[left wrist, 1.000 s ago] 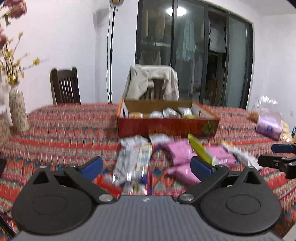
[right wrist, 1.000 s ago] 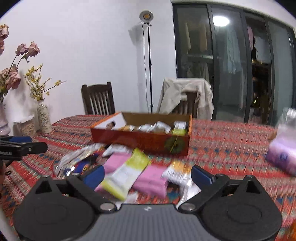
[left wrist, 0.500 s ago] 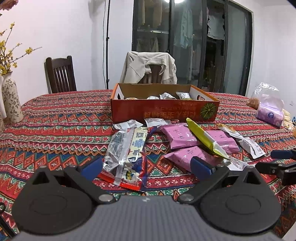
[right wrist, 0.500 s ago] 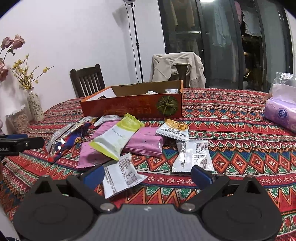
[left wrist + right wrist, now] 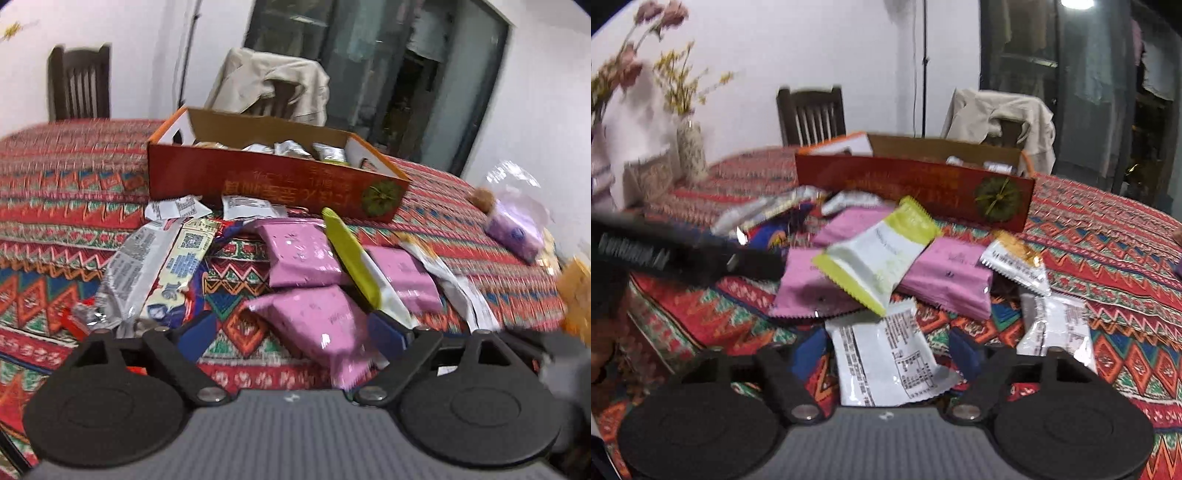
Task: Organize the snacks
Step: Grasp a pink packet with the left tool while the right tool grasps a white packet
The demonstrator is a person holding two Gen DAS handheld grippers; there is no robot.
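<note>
Several snack packets lie loose on the patterned tablecloth in front of an orange cardboard box that holds more snacks. My left gripper is open, low over a pink packet that lies between its fingers. My right gripper is open, with a white packet between its fingers. A yellow-green and white packet rests on top of pink packets. The box also shows in the right wrist view. The left gripper's body reaches in from the left of that view.
Silver and blue-white wrappers lie at the left of the pile. A purple tissue pack in a clear bag sits at the far right. Vases with flowers stand at the table's left edge. Chairs stand behind the table.
Both grippers have moved forward and down toward the pile. The pink packet now lies between the left fingers and the white packet between the right fingers. Both stay open.
</note>
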